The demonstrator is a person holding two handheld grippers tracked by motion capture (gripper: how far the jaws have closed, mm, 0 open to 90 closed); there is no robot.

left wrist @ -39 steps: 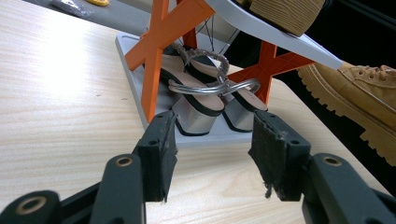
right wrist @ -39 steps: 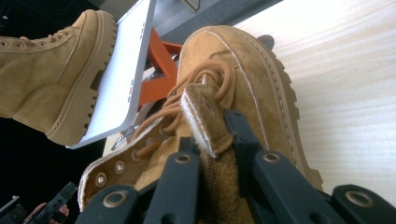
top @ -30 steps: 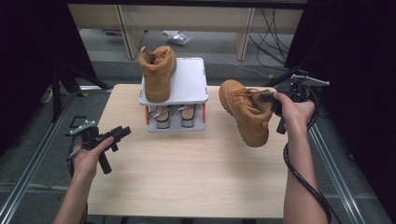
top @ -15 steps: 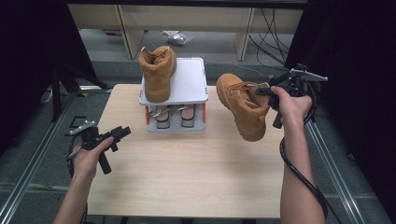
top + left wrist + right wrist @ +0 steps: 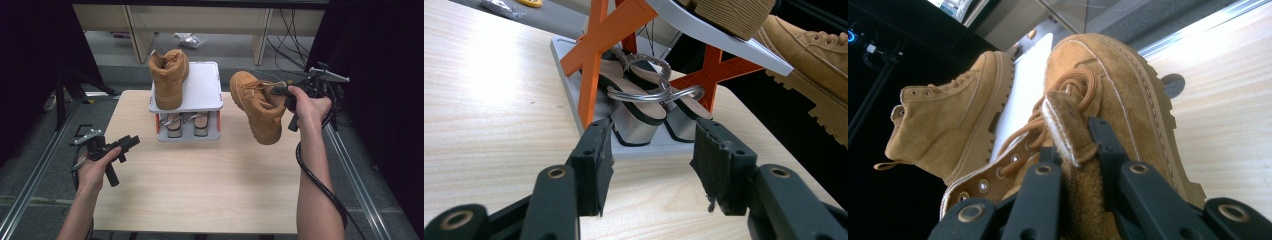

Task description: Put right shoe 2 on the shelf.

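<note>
One boot (image 5: 260,107) is now higher & nearer the rack (image 5: 202,90) vs a sec ago, right gripper (image 5: 280,91) pinching its tongue. Left gripper (image 5: 131,142) spread, w/ nothing inside. Looks ready to go beside 2nd boot (image 5: 168,77).

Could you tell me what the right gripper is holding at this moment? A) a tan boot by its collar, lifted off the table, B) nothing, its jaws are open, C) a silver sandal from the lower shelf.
A: the right gripper is shut on the collar and tongue of the tan boot, which hangs above the table beside the rack.
</note>
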